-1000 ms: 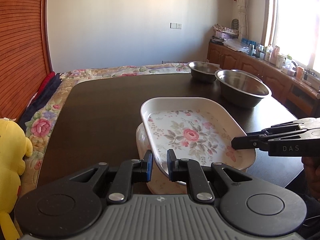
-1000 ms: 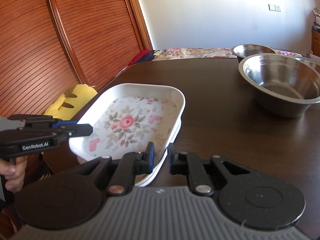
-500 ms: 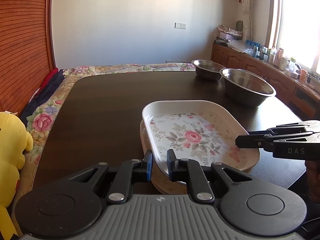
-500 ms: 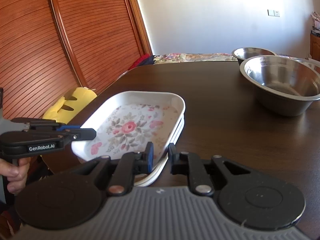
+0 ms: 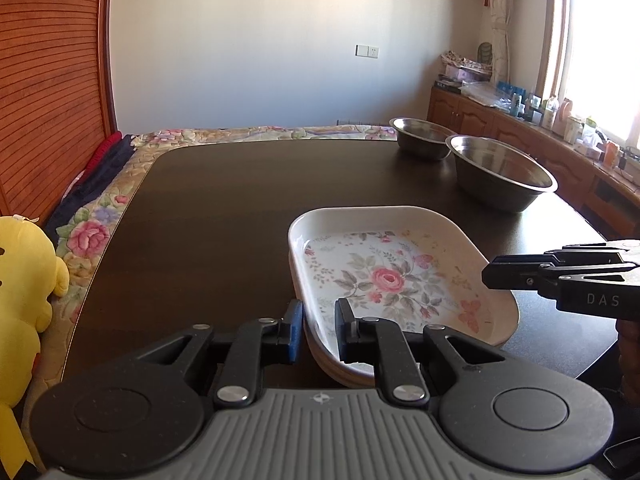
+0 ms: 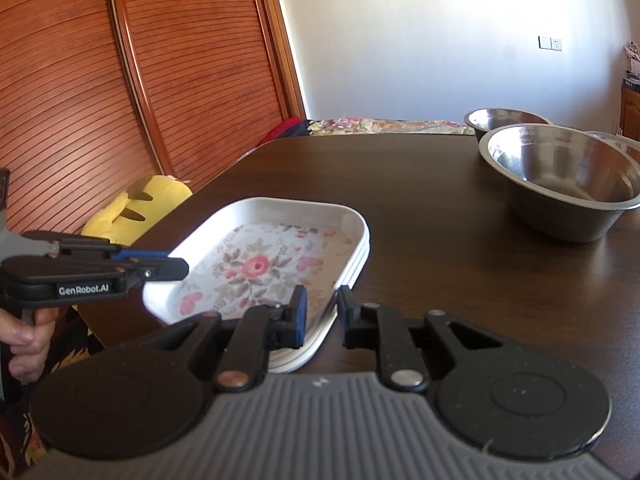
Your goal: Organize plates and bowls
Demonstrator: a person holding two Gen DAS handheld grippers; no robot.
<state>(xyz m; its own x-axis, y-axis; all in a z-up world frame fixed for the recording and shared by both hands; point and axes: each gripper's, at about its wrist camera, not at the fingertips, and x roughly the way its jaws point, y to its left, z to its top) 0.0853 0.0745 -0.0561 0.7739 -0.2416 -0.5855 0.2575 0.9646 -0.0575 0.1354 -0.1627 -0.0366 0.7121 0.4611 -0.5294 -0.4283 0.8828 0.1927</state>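
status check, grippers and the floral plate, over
Left gripper and right gripper each straddle a near rim of the floral plate; grip unclear. Plate nested on the stack. Two steel bowls stand apart, nothing blocking.

**Hard daylight, fisheye bend**

Left wrist view: sun pours through the window (image 5: 600,60) at 2 o'clock, blown out to white; the dark table (image 5: 240,208) stays deep and low in detail. Right wrist view: the white wall (image 6: 440,40) at 1 o'clock glares; the larger steel bowl (image 6: 560,168) shows bright glints. Both frames are sharp at centre — straight lines curve near the edges, corners vignetted black.
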